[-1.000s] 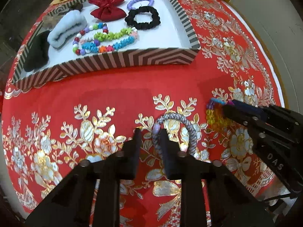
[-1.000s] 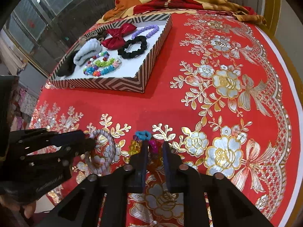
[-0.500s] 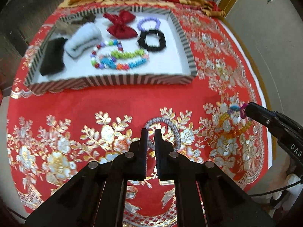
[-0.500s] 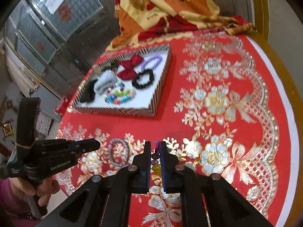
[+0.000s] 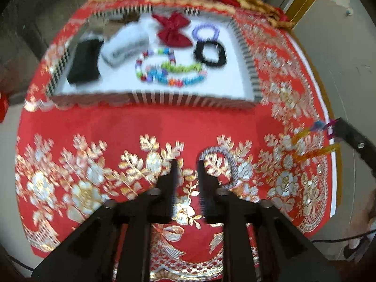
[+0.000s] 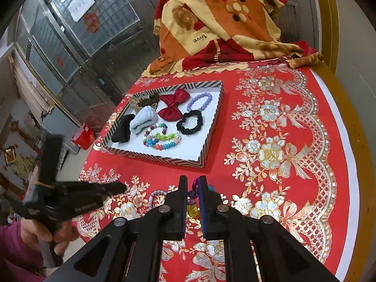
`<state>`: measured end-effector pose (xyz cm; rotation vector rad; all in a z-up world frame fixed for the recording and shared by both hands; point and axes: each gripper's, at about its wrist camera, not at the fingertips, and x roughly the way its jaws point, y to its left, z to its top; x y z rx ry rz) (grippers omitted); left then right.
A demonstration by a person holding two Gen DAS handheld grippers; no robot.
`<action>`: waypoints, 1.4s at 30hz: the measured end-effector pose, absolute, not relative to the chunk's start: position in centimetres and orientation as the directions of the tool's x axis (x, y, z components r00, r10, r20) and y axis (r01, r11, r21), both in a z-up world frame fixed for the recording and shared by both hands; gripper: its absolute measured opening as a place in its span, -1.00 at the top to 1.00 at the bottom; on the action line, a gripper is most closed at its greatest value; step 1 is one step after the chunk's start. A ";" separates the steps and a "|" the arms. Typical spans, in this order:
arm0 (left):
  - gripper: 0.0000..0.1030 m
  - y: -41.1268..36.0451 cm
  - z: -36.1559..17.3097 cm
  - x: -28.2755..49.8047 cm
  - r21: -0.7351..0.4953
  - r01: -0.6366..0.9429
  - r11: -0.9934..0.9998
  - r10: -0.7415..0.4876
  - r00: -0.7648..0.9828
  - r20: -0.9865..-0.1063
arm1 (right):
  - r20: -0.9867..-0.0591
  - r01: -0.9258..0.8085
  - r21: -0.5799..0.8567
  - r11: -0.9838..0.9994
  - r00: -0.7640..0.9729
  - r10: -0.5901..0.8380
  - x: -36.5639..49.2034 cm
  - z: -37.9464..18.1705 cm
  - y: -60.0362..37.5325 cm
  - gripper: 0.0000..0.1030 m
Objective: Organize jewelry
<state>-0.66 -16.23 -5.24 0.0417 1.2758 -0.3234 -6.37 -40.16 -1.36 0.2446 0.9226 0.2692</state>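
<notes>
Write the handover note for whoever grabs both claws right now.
Left claw: jaws opening, nothing between them; the grey braided hair tie lies on the red tablecloth just right of its tips.
Right claw: shut on the multicoloured bead bracelet, lifted off the cloth.
Striped tray: already holds the red bow, black scrunchie, purple bead bracelet, other pieces.
Left to do: bracelet into tray, then the hair tie.
</notes>
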 end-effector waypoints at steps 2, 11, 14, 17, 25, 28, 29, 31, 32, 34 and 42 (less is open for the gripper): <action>0.44 -16.7 -6.3 -0.9 -0.149 0.258 0.955 -0.213 0.240 -0.947 | -0.754 -0.126 0.317 0.940 0.568 0.331 -6.4 -1.5 -39.9 0.84; 0.43 -18.8 -9.3 -2.6 -0.120 0.241 0.963 -0.164 0.173 -0.971 | -0.761 -0.116 0.322 0.940 0.559 0.330 -7.1 -2.0 -40.1 0.84; 0.40 -19.1 -9.3 -2.4 -0.109 0.217 0.970 -0.152 0.196 -0.969 | -0.758 -0.111 0.328 0.938 0.562 0.331 -7.4 -2.0 -40.3 0.84; 0.39 -19.1 -9.3 -2.0 -0.106 0.207 0.973 -0.147 0.197 -0.969 | -0.760 -0.108 0.326 0.939 0.560 0.329 -7.6 -2.1 -40.4 0.84; 0.38 -17.7 -8.5 -1.0 -0.185 0.159 0.970 -0.212 0.178 -0.961 | -0.765 -0.109 0.327 0.939 0.553 0.330 -7.8 -2.2 -40.7 0.84; 0.38 -18.2 -9.0 -0.4 -0.166 0.159 0.973 -0.192 0.163 -0.968 | -0.785 -0.114 0.328 0.938 0.519 0.337 -7.6 -3.2 -40.4 0.84; 0.38 -18.6 -9.1 -0.5 -0.153 0.161 0.975 -0.180 0.171 -0.969 | -0.802 -0.109 0.309 0.945 0.503 0.321 -7.5 -3.8 -40.1 0.84; 0.38 -19.2 -9.3 -0.6 -0.128 0.169 0.977 -0.158 0.175 -0.972 | -0.828 -0.095 0.275 0.957 0.483 0.286 -7.3 -5.2 -39.9 0.84; 0.37 -19.5 -9.2 -0.6 -0.121 0.173 0.978 -0.152 0.181 -0.972 | -0.838 -0.085 0.267 0.960 0.472 0.275 -7.3 -5.9 -39.9 0.84; 0.37 -19.9 -9.3 -0.6 -0.095 0.196 0.976 -0.132 0.184 -0.974 | -0.857 -0.061 0.256 0.965 0.447 0.255 -7.2 -7.5 -40.0 0.84; 0.27 -17.8 -9.6 0.4 -0.070 0.231 0.970 -0.109 0.162 -0.981 | -0.899 -0.057 0.159 0.986 0.405 0.168 -6.5 -10.9 -39.7 0.82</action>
